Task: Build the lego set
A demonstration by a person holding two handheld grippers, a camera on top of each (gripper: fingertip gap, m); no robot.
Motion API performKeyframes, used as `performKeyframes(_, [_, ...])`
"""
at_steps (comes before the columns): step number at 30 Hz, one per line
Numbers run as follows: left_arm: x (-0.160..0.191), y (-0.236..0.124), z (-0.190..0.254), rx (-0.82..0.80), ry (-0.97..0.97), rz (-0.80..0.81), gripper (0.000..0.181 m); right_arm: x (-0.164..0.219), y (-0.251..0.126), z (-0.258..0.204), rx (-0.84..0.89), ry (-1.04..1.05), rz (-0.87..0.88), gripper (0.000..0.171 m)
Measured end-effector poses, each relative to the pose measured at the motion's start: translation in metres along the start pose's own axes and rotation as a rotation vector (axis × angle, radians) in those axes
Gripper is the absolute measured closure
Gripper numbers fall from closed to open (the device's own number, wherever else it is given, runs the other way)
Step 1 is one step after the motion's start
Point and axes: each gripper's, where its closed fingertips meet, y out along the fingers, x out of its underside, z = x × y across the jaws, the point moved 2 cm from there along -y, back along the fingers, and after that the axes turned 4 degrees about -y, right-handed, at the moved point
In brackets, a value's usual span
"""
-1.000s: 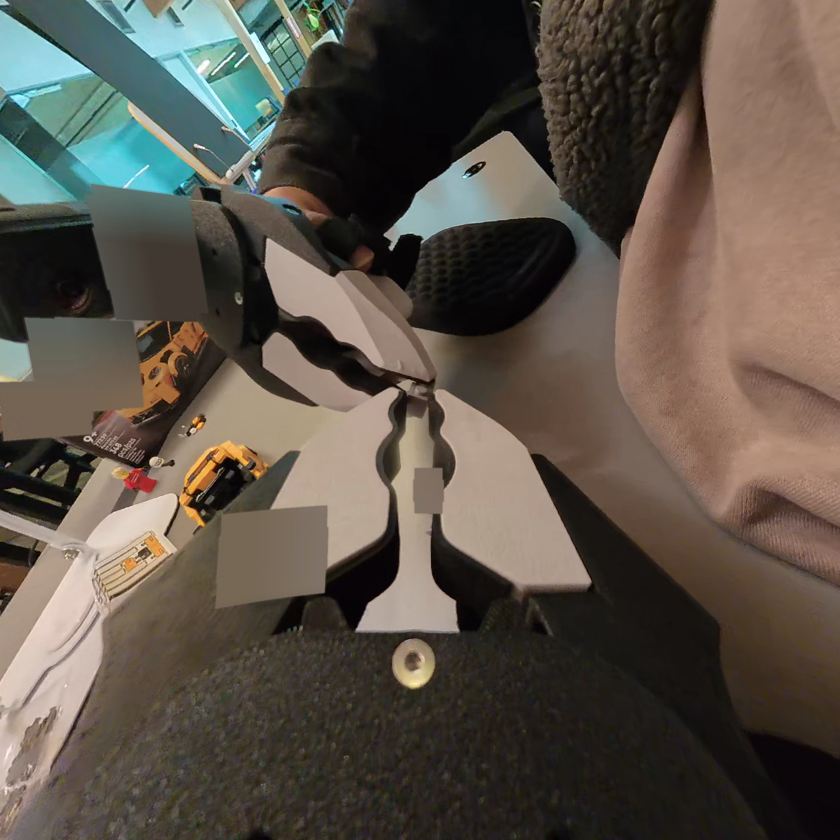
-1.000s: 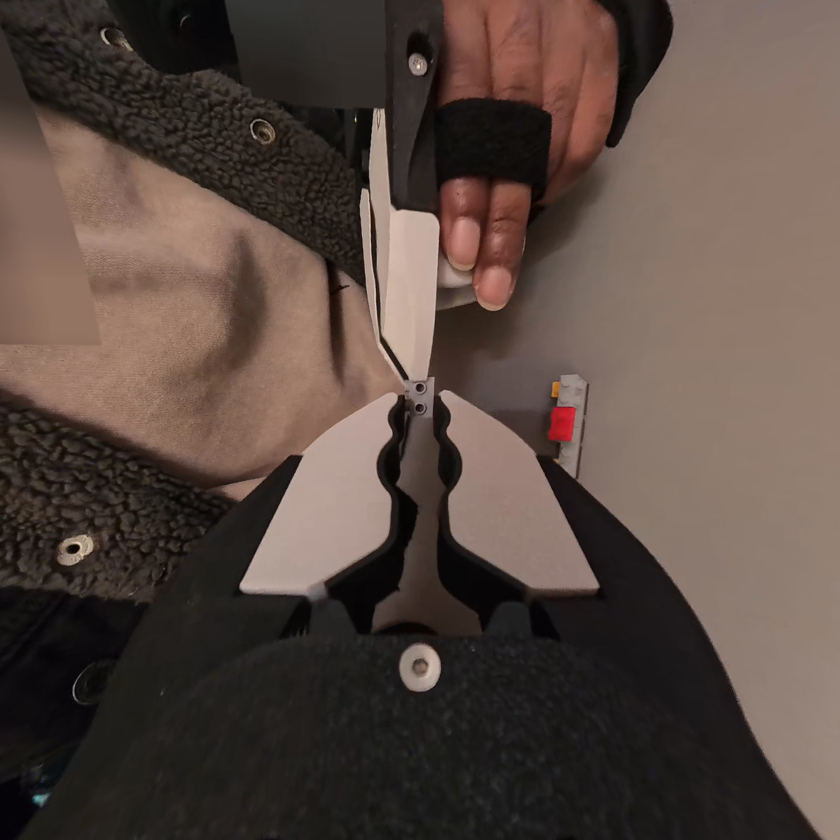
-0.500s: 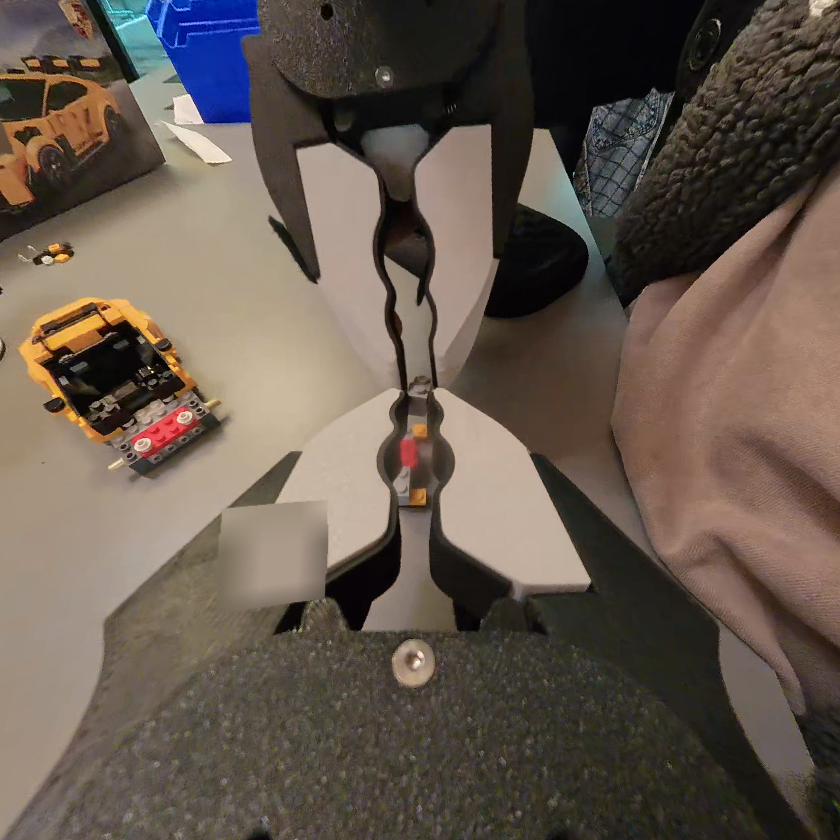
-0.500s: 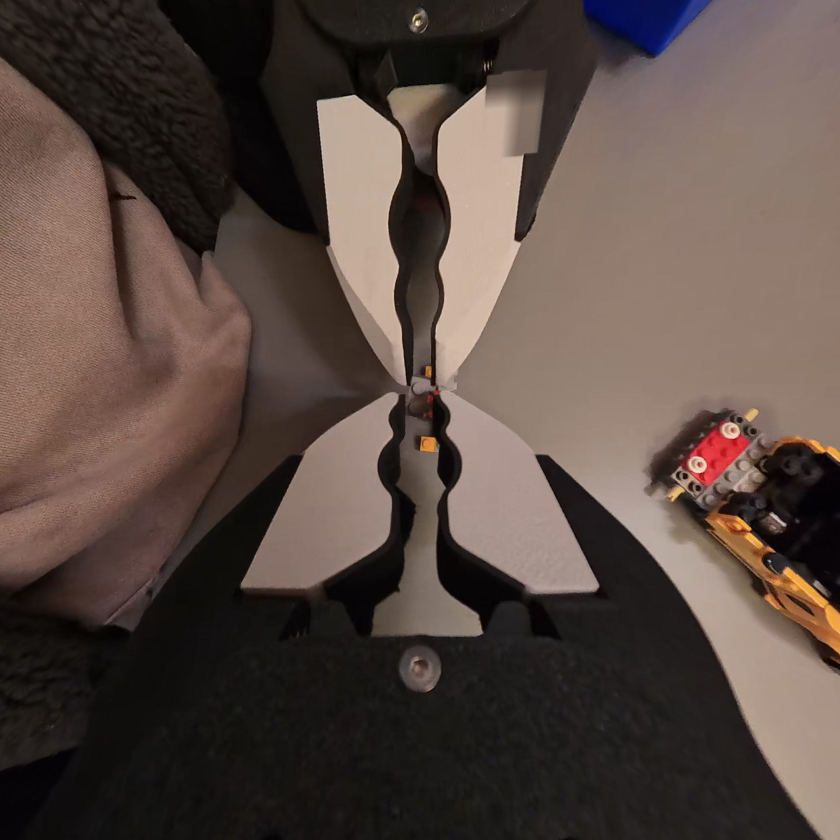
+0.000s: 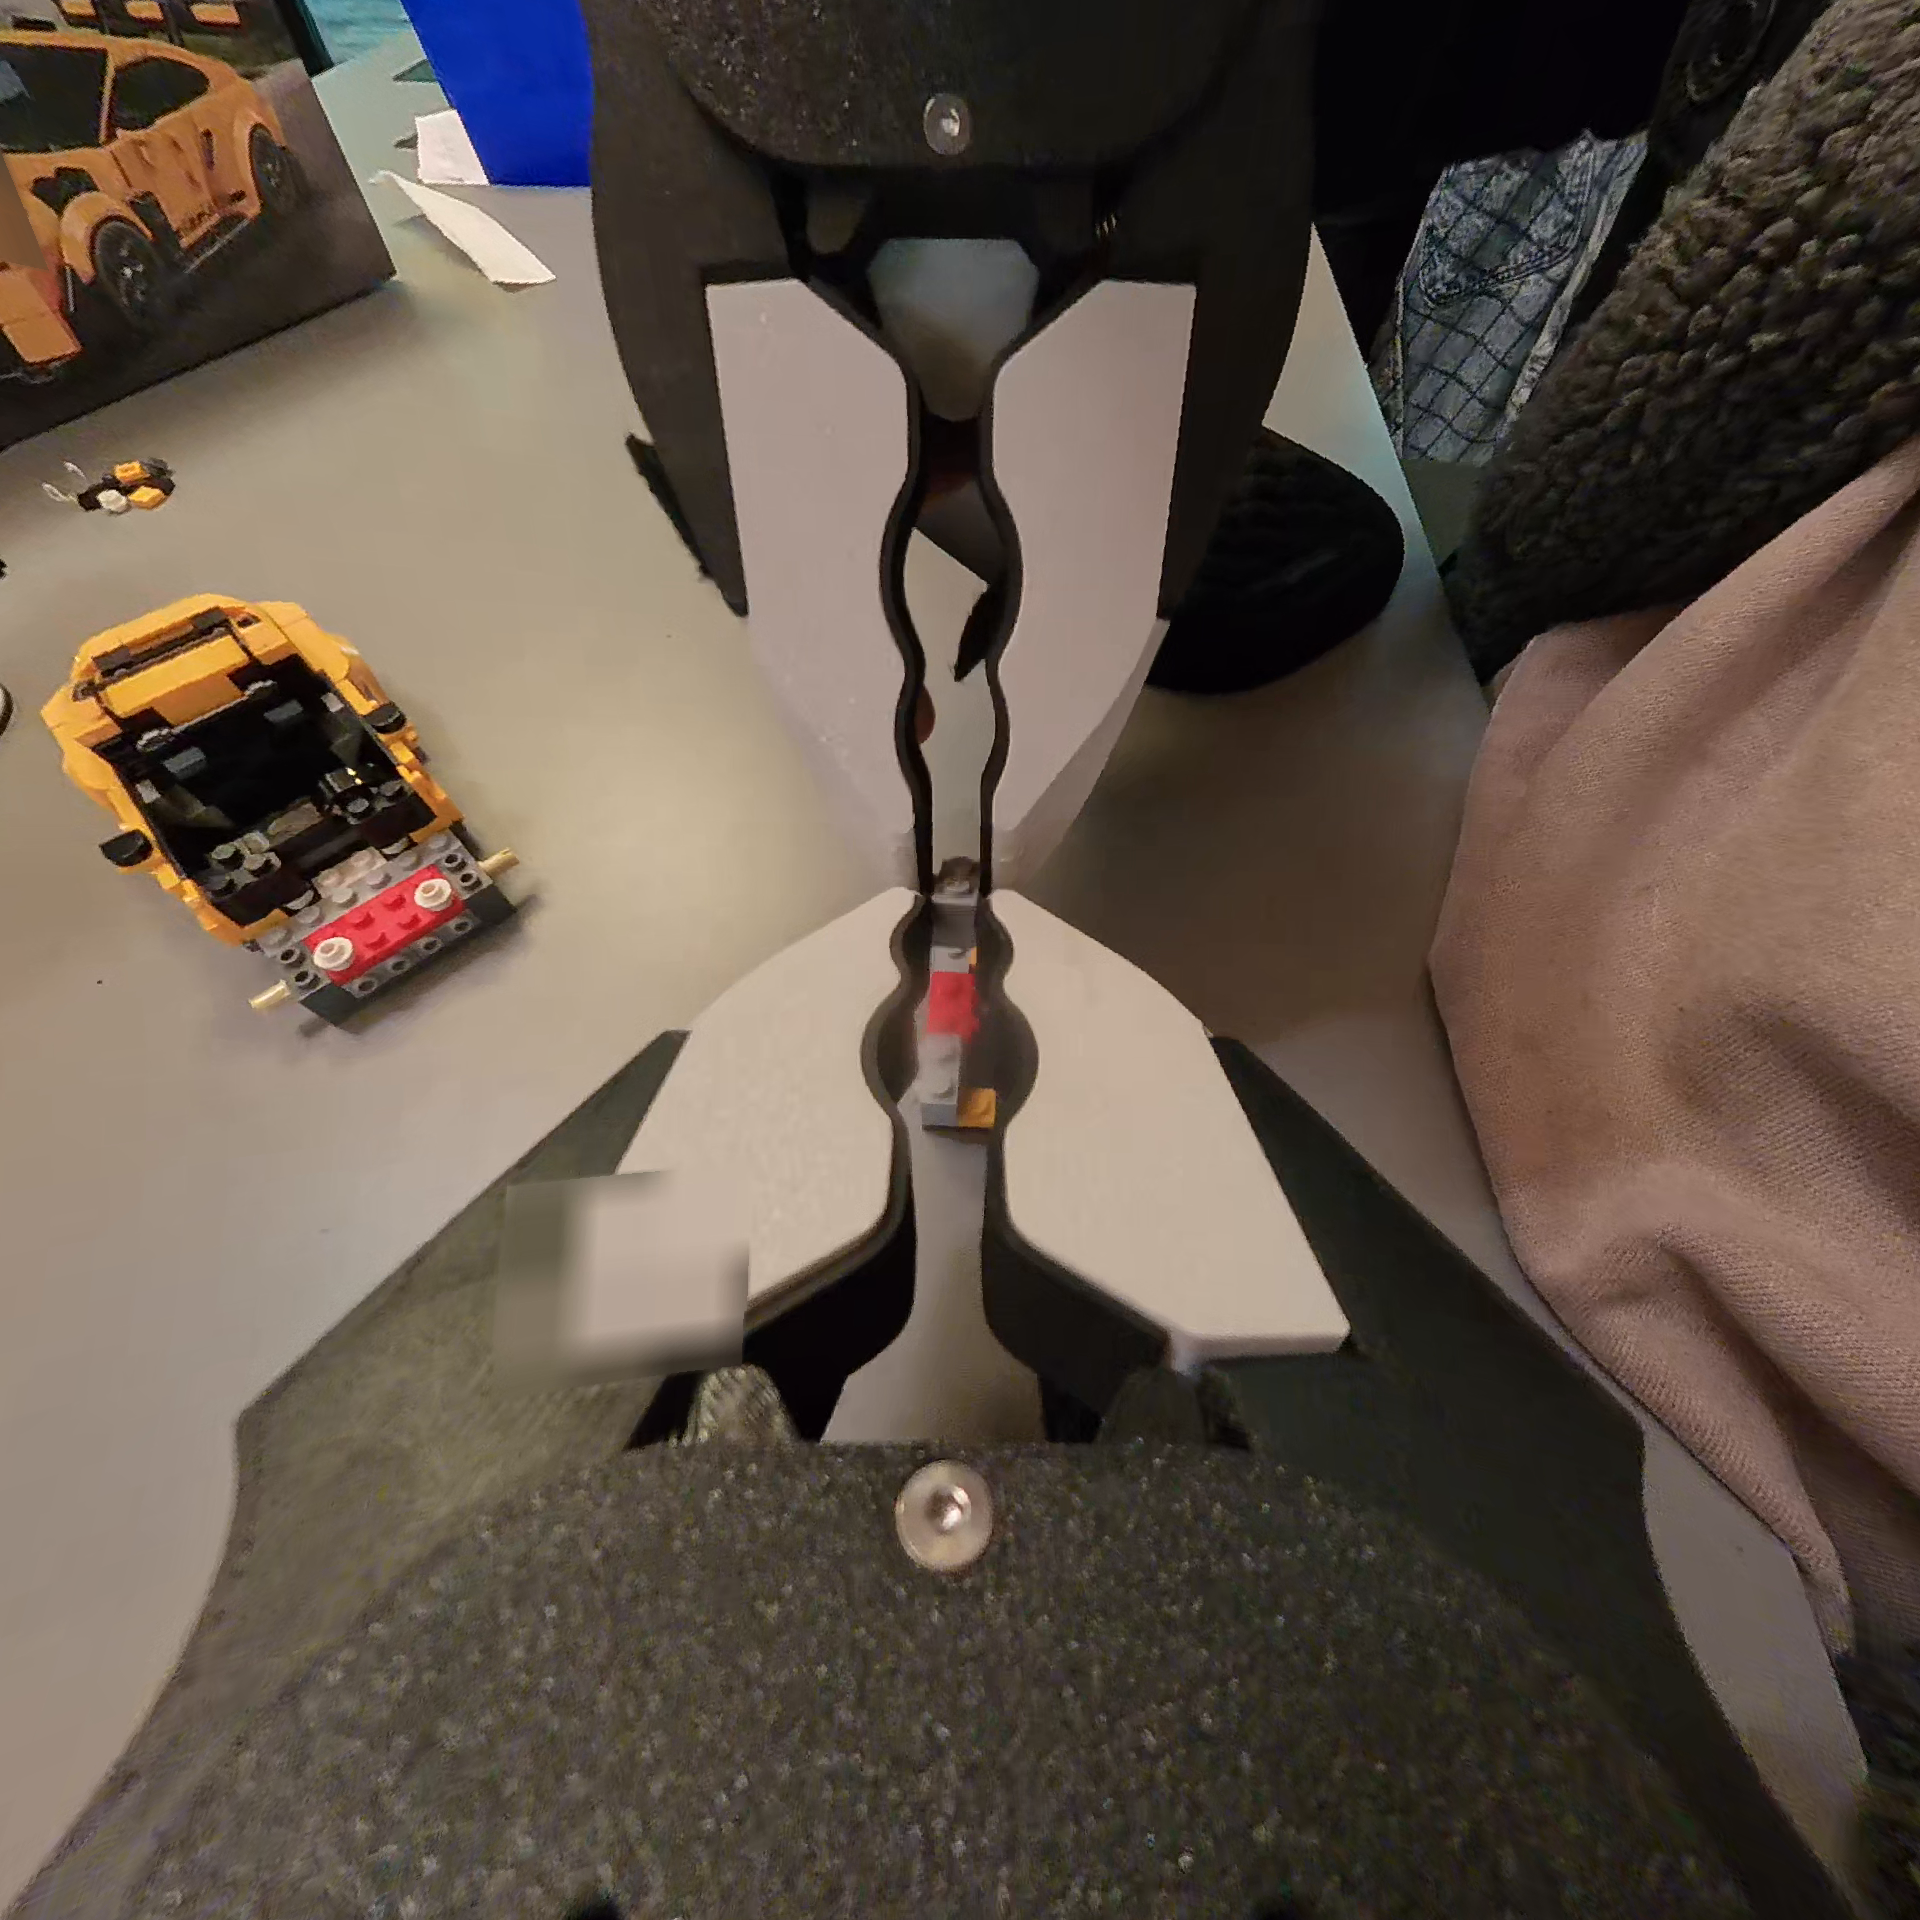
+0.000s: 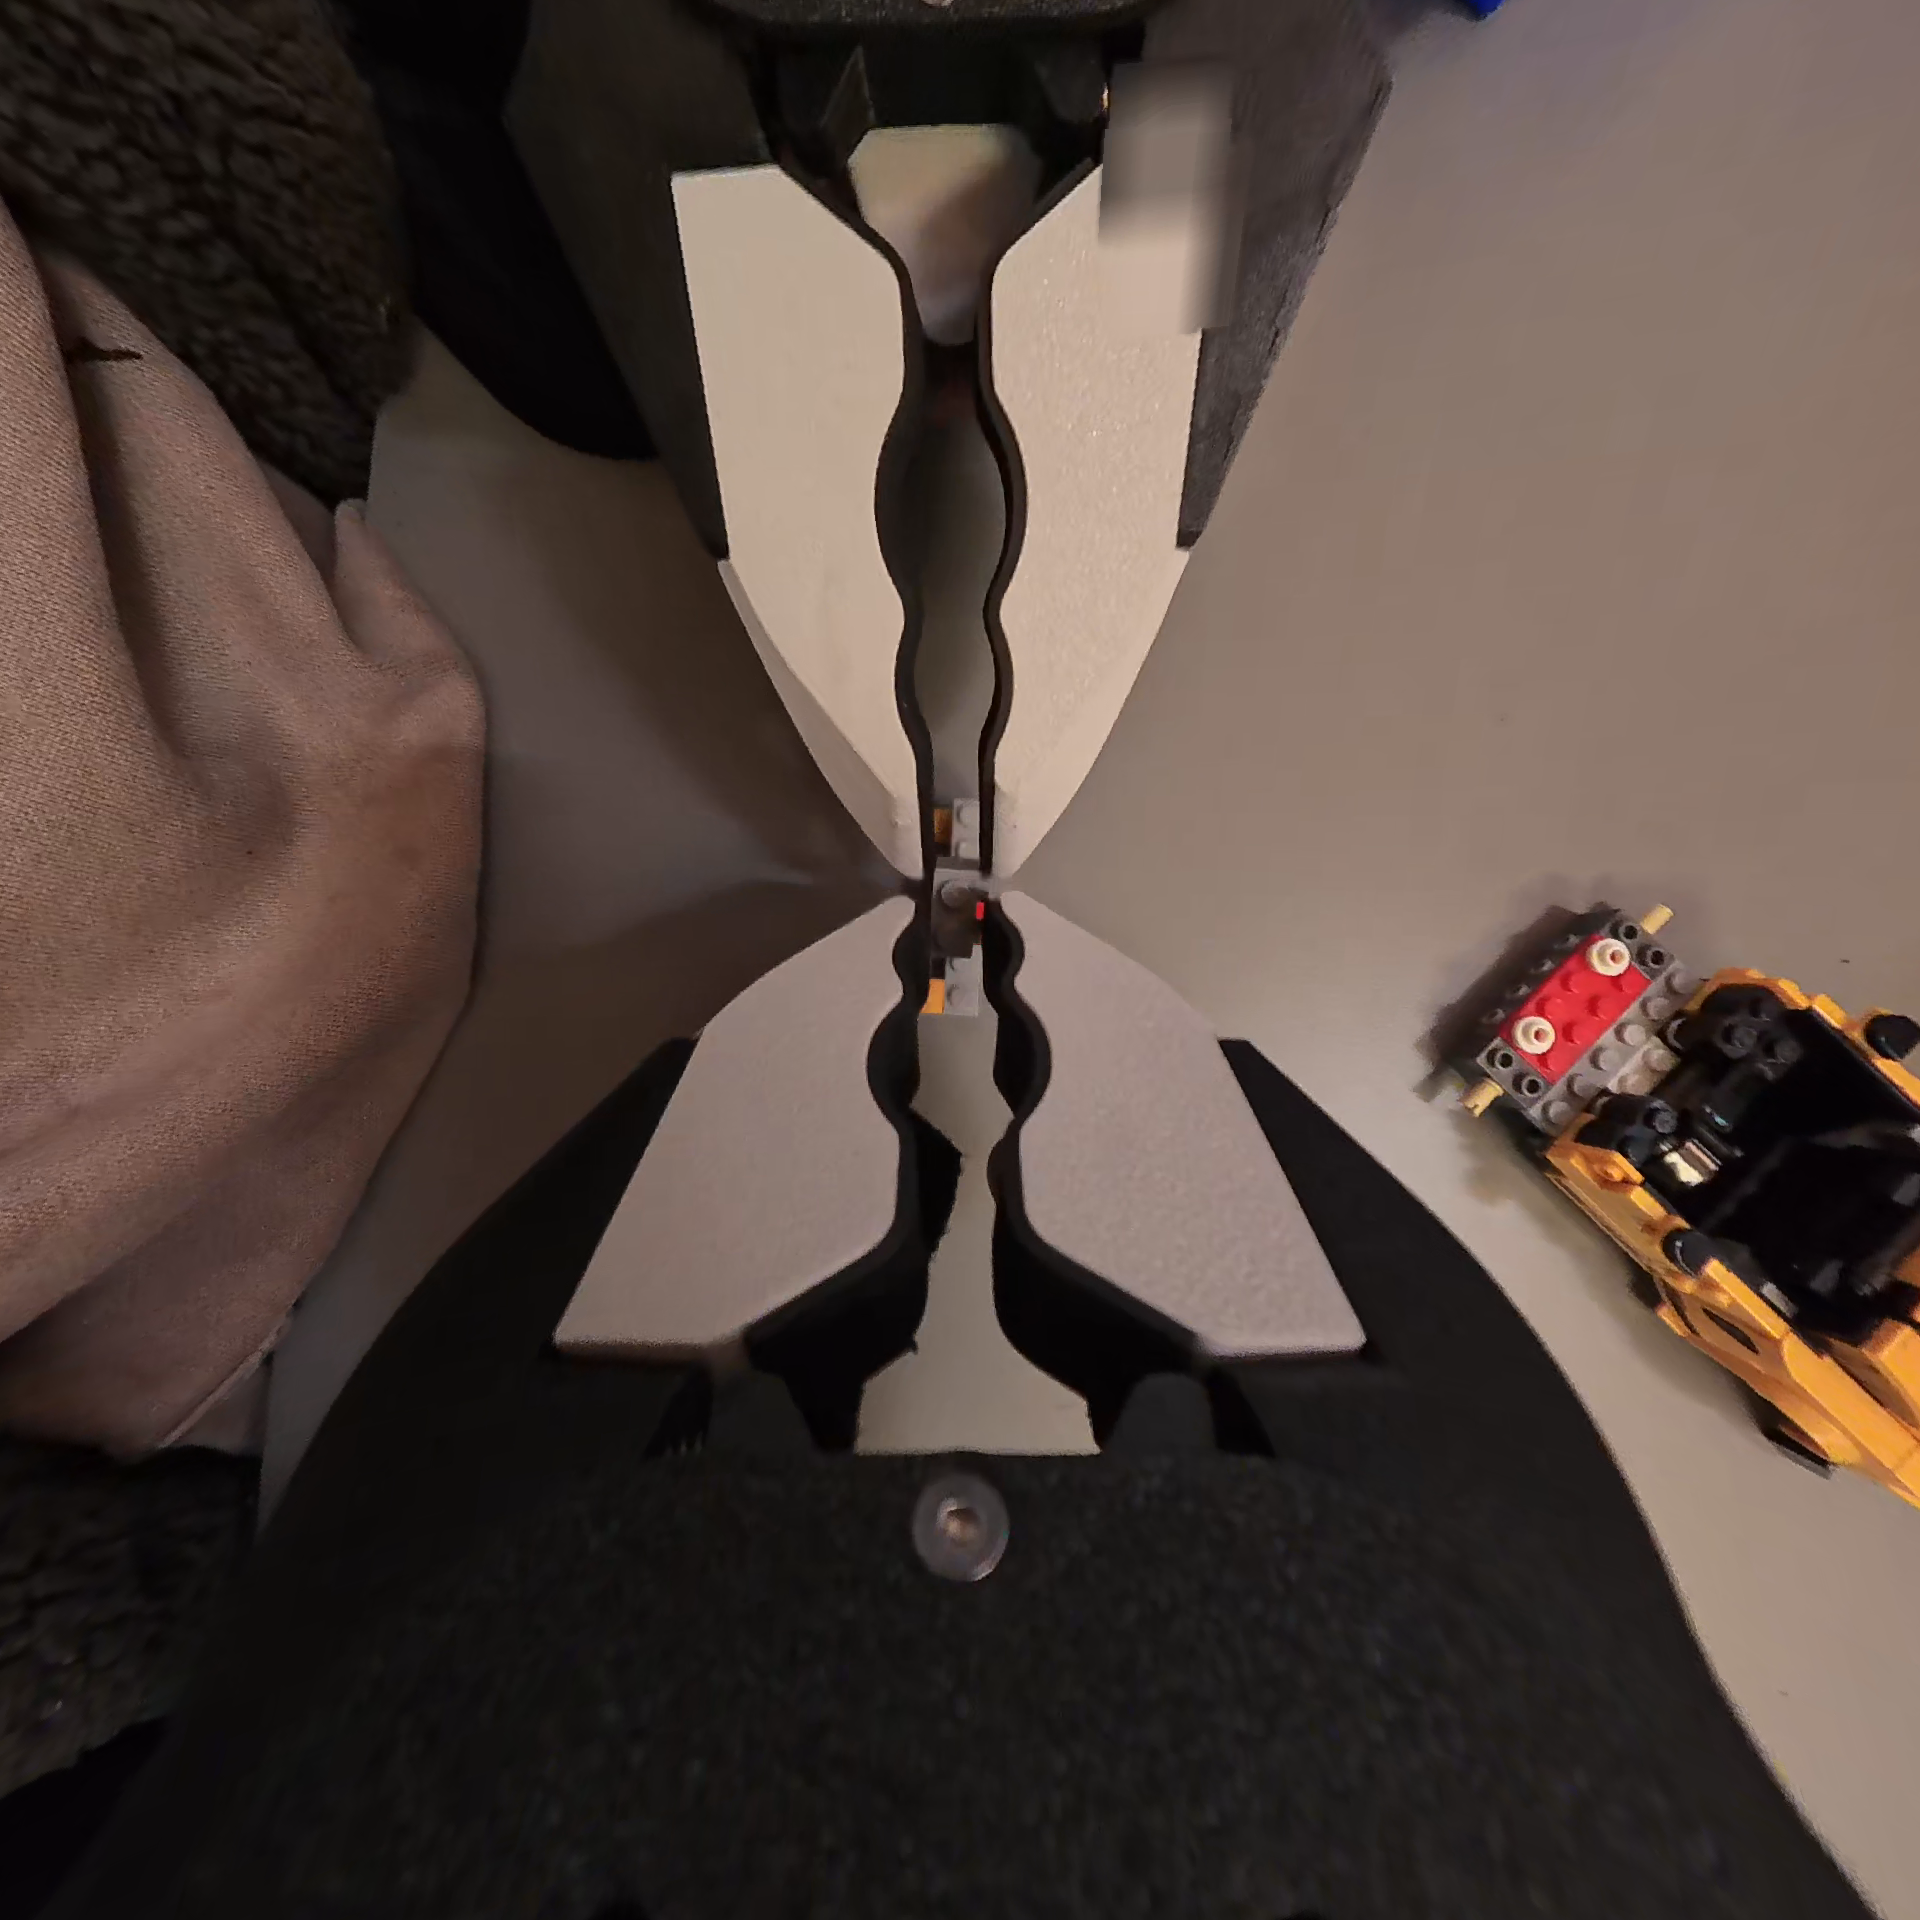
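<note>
My left gripper and right gripper meet tip to tip over the grey table. Both are shut on one small grey lego piece, which also shows in the right wrist view. Straight below the tips lies a narrow grey strip with red and orange bricks, seen through the finger gaps. In the right wrist view the strip runs under the piece. I cannot tell whether the piece touches it. The part-built orange lego car stands on the table to the side.
The person's beige and dark fleece clothing is close beside the grippers. The set's box, a blue bin, paper scraps and a few loose pieces lie at the back. A black mesh object sits behind the right gripper. Less than 4 cm separates the two grippers' tips. The part-built orange lego car is about equally far from each gripper, around 20 centimeters. My right wrist view looks at it from another angle.
Both grippers swung round with the grey piece, from by the person's body to right over the strip on the table. In the last half second they barely moved.
</note>
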Motion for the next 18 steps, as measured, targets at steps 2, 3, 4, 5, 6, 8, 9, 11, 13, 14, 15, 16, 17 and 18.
performKeyframes(2, [0.003,-0.002,-0.003,0.011,-0.025,-0.018,0.164,0.011,-0.001,0.005,0.013,-0.004,-0.051,0.162])
performKeyframes(3, [0.007,-0.002,-0.005,0.018,-0.041,-0.042,0.158,0.015,-0.001,0.006,0.005,0.008,-0.068,0.163])
performKeyframes(4, [0.013,-0.001,-0.005,0.028,-0.054,-0.078,0.154,0.019,-0.001,0.006,-0.006,0.027,-0.084,0.163])
performKeyframes(5, [0.02,0.001,-0.004,0.037,-0.058,-0.123,0.152,0.022,0.001,0.005,-0.011,0.034,-0.103,0.163])
performKeyframes(6, [0.026,0.004,-0.003,0.042,-0.052,-0.166,0.152,0.024,0.003,0.003,-0.02,0.031,-0.124,0.162])
performKeyframes(8, [0.035,0.009,-0.002,0.033,-0.027,-0.225,0.155,0.025,0.008,0.0,-0.031,0.024,-0.159,0.163])
performKeyframes(9, [0.037,0.01,-0.002,0.025,-0.022,-0.242,0.158,0.026,0.011,0.0,-0.035,0.029,-0.179,0.162])
performKeyframes(11, [0.039,0.012,-0.003,0.02,-0.024,-0.255,0.162,0.027,0.015,0.0,-0.049,0.037,-0.204,0.162])
performKeyframes(13, [0.039,0.013,-0.004,0.009,-0.027,-0.254,0.171,0.027,0.017,0.0,-0.062,0.037,-0.225,0.163])
performKeyframes(14, [0.039,0.013,-0.004,0.013,-0.027,-0.253,0.172,0.028,0.019,0.001,-0.059,0.036,-0.238,0.162])
performKeyframes(15, [0.039,0.013,-0.003,0.014,-0.026,-0.253,0.172,0.029,0.02,0.001,-0.062,0.033,-0.252,0.162])
performKeyframes(16, [0.039,0.013,-0.004,0.013,-0.024,-0.252,0.172,0.03,0.021,0.0,-0.071,0.03,-0.259,0.162])
performKeyframes(17, [0.039,0.013,-0.003,0.013,-0.024,-0.251,0.171,0.029,0.022,-0.001,-0.075,0.029,-0.261,0.162])
performKeyframes(18, [0.039,0.013,-0.004,0.013,-0.026,-0.251,0.171,0.029,0.022,-0.001,-0.081,0.027,-0.269,0.162])
